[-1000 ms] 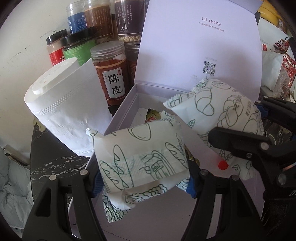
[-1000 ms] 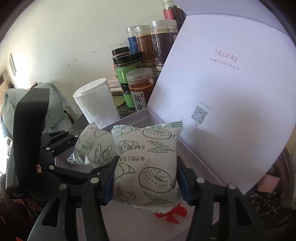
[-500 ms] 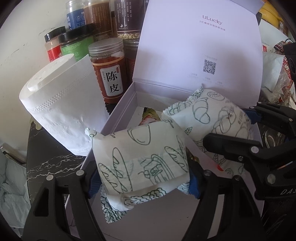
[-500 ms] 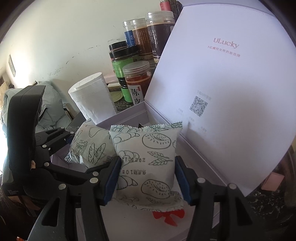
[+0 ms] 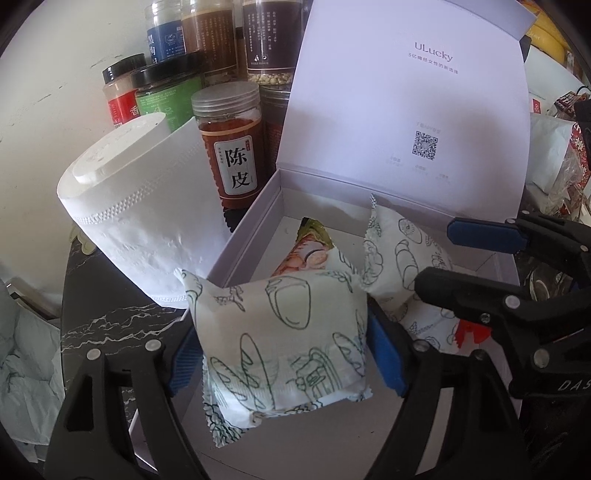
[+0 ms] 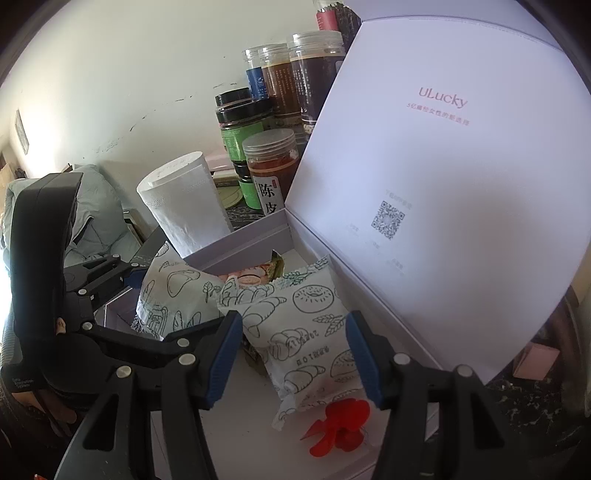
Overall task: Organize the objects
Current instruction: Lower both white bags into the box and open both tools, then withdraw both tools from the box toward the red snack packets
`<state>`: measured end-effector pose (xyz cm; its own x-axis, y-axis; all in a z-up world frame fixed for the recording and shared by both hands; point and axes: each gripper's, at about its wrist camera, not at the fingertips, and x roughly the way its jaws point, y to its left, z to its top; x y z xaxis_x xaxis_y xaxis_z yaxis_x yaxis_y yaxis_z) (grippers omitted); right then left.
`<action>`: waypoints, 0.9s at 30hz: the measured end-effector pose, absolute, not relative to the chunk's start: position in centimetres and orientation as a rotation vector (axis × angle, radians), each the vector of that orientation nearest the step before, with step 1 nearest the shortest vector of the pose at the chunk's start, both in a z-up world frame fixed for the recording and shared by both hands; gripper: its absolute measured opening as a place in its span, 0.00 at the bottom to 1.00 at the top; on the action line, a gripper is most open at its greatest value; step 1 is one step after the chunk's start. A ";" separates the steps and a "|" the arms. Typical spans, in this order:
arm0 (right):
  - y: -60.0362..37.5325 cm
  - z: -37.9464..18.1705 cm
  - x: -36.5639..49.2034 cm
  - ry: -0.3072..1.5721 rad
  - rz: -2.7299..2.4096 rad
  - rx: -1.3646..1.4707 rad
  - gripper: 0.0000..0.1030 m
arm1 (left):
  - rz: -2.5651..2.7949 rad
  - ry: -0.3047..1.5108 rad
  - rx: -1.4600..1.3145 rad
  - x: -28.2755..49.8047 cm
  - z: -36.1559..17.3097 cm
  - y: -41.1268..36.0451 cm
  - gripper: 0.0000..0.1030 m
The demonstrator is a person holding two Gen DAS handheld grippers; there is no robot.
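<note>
Over box (image 5: 251,229) | left jaws just opening round packet (image 5: 284,332) | right jaws' grip unclear | right-only: pink carton (image 6: 535,362)

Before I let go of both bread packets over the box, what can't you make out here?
- Colourful packet in the box: mostly covered by bread packets in both views.
- Red thing on the box floor: partly under the right packet.
- Rear jars: cut by the left view's top edge.
- Lid's small print: blurred.
</note>
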<state>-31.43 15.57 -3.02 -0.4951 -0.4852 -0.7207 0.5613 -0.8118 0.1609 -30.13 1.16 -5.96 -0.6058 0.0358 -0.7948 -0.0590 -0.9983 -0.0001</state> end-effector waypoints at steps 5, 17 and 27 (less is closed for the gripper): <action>15.9 -2.3 -31.1 0.130 -2.320 1.050 0.57 | 2.772 0.041 -1.366 -30.0 -5.5 1.5 0.76; 16.9 0.0 -29.9 0.119 -2.373 1.014 0.57 | 2.901 0.104 -1.234 -29.2 -1.3 0.5 0.82; 18.2 2.9 -28.1 0.117 -2.442 0.961 0.63 | 2.923 0.101 -1.181 -25.8 0.9 1.5 0.82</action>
